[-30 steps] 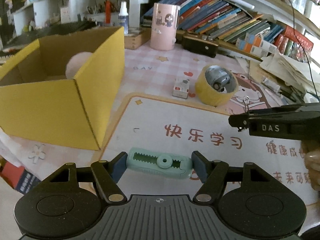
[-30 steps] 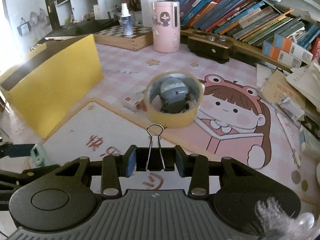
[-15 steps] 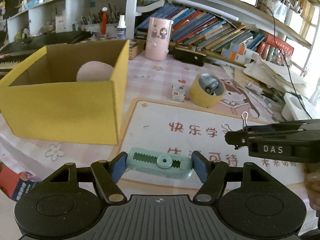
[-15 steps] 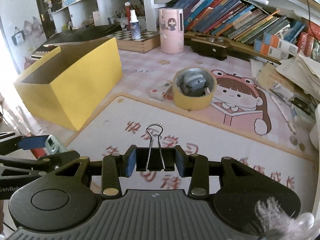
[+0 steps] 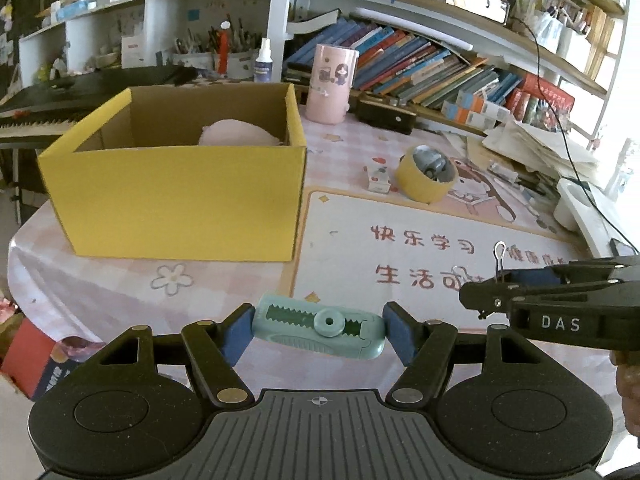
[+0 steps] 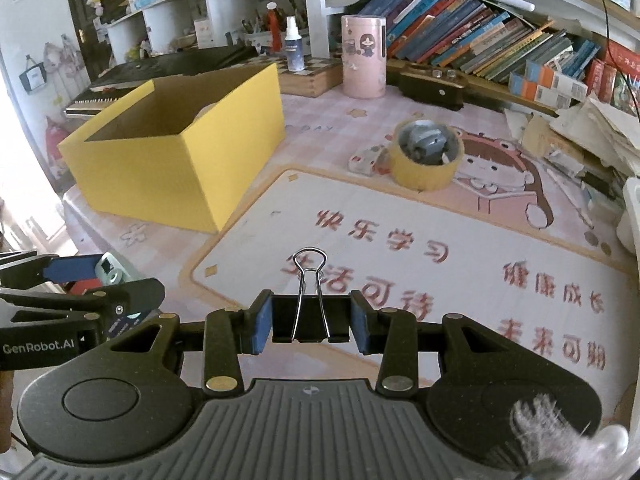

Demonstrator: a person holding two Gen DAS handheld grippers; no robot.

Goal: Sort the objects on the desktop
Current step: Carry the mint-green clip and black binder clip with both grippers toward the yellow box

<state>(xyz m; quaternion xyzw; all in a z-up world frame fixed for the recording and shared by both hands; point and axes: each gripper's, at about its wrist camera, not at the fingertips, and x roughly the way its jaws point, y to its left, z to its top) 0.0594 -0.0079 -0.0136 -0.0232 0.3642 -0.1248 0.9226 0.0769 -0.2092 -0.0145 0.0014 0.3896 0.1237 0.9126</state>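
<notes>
Steel binder clip (image 6: 311, 318), light and stiff, sits pinched in your right jaws; left jaws clamp the slick plastic correction tape (image 5: 320, 332) endwise.

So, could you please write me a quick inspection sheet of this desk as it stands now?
Surface: pink checked cloth with a printed mat.
Job's things: open yellow box holding a pink object; tape roll with a grey item inside; small packet beside it.
Clutter: paper pile, pink canister, spray bottle.
Grippers: left gripper shut on a teal cutter; right gripper shut on a binder clip.
Cables: black cord over the papers.
Surroundings: shelves of books.
</notes>
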